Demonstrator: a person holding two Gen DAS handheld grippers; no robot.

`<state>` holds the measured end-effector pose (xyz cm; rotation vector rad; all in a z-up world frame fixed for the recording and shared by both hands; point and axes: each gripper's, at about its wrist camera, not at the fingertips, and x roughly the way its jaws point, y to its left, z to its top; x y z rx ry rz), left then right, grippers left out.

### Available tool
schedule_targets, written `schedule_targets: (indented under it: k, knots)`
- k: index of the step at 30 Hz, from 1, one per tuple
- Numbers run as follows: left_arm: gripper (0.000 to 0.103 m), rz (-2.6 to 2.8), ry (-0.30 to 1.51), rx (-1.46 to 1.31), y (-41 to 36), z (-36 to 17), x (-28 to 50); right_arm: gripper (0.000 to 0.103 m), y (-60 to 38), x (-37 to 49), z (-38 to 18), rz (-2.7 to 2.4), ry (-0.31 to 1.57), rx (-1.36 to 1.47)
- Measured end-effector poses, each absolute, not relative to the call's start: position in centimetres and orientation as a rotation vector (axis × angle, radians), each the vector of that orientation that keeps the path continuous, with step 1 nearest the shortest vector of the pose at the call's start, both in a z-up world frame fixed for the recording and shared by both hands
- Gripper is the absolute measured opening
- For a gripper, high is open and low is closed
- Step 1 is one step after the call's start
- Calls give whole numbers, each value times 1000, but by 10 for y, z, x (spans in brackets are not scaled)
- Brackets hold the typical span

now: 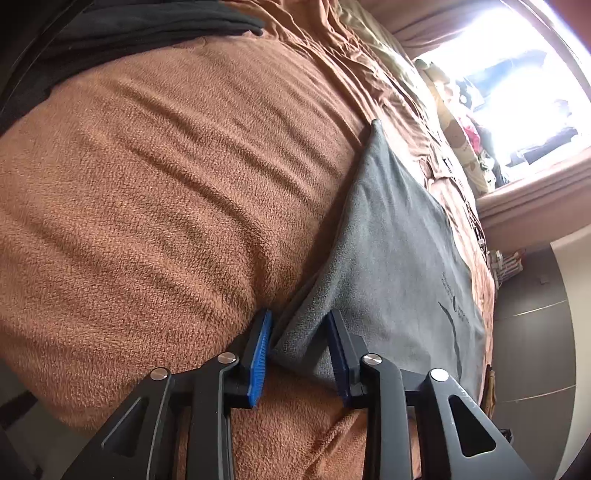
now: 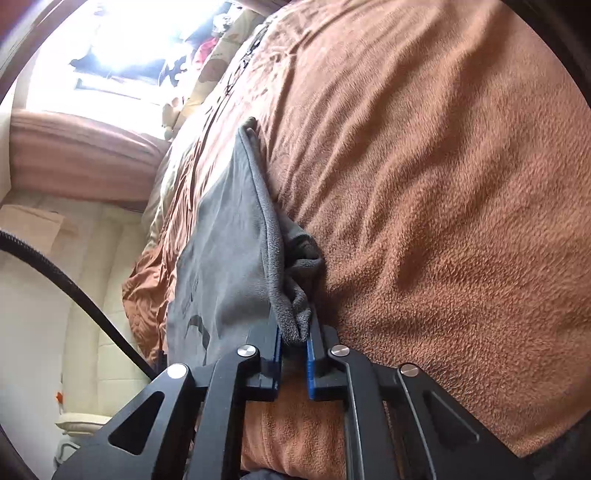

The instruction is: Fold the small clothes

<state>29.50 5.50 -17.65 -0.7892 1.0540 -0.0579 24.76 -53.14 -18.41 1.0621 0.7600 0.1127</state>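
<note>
Gripping a bunched corner of the grey cloth (image 2: 225, 236), your right gripper (image 2: 294, 341) has its blue pads pinched in on the fabric, which puffs out between and just past the tips. Your left gripper (image 1: 301, 341) stands with its pads apart; another corner of the same grey cloth (image 1: 388, 236) lies between them, up against the inner pad (image 1: 258, 354) on one side, but whether both pads press on it you cannot tell from this view.

Landmark: the brown fleece blanket (image 1: 166, 184).
- Grey cloth lies spread on the brown fleece blanket, along its edge toward the window (image 1: 509, 74). Mostly flat, with a dark printed mark (image 1: 452, 325) near the left gripper.
- In the right wrist view the cloth's edge nearest the open blanket is rolled up into a thick ridge (image 2: 275, 258) running from the gripper away toward the far corner.
- Dark garment (image 1: 129, 29) sits on the blanket's far side, well apart from the grey cloth.
- Beyond the blanket, toward the window: rumpled brown sheet (image 1: 351, 48), patterned pillow (image 1: 454, 136), both blurred.
- Off the blanket's edge in the right wrist view: pale floor (image 2: 92, 258) and a black hose (image 2: 74, 288) crossing it.
</note>
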Motion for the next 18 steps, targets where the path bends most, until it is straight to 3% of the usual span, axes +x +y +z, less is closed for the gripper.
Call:
schedule_targets:
  k: [2,4,18]
  knots:
    - [14,-44,1053,-789,57,-177,293,4,-527,242,-175,101,752,1032]
    - [10,-61,1038,-823,63,-177,289,4,-524,233,-165,102,736,1017]
    - [6,-108,933,-853,81,-123,270,3,-487,221,-121,71,761,886]
